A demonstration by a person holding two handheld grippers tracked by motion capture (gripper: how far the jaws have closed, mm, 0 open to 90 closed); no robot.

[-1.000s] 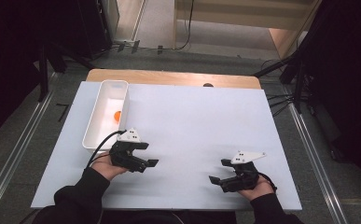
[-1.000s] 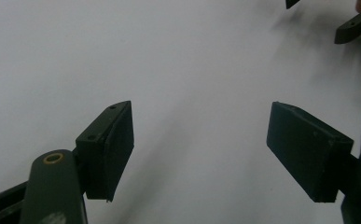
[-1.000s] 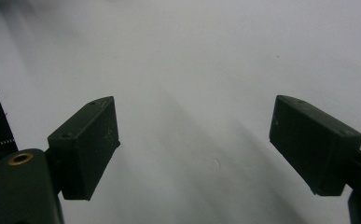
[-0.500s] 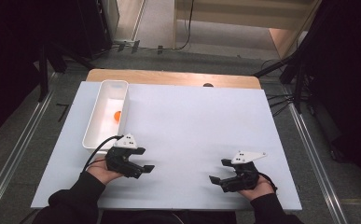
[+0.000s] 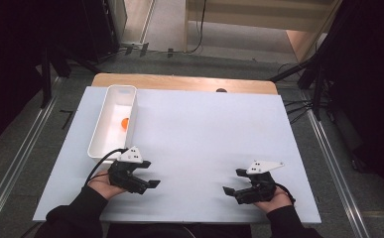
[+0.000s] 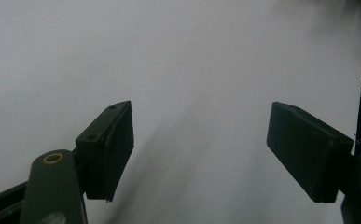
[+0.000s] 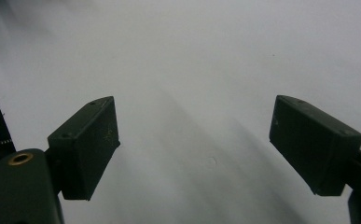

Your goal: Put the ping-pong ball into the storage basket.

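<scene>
Left gripper rests low over the near-left part of the white table, held in the left hand, jaws apart and empty. Its own view confirms this: two black pads stand well separated, with bare white surface between them. Its jaws point to the right across the table, toward the other gripper and not toward the tray.

Right gripper sits at the near-right part of the table in the right hand, jaws likewise apart with nothing between them. It points leftward, facing the left gripper, well apart from it.

Tray, a white oblong bin, lies on the left side of the table with its long axis running away from the person, slightly slanted. Its near end sits just beyond the left gripper. Inside it, about halfway along and against the right wall, lies a small orange ball.

Governing relation: the ball lies ahead of the left gripper and a little to its left, beyond the tray's near rim. The left hand is plainly the nearer; the right is well apart, across the table. In my judgement, a reach for the ball falls to the left gripper, which would need to turn forward, clear the rim and descend from above, with the right wall close beside the ball limiting jaw room.
</scene>
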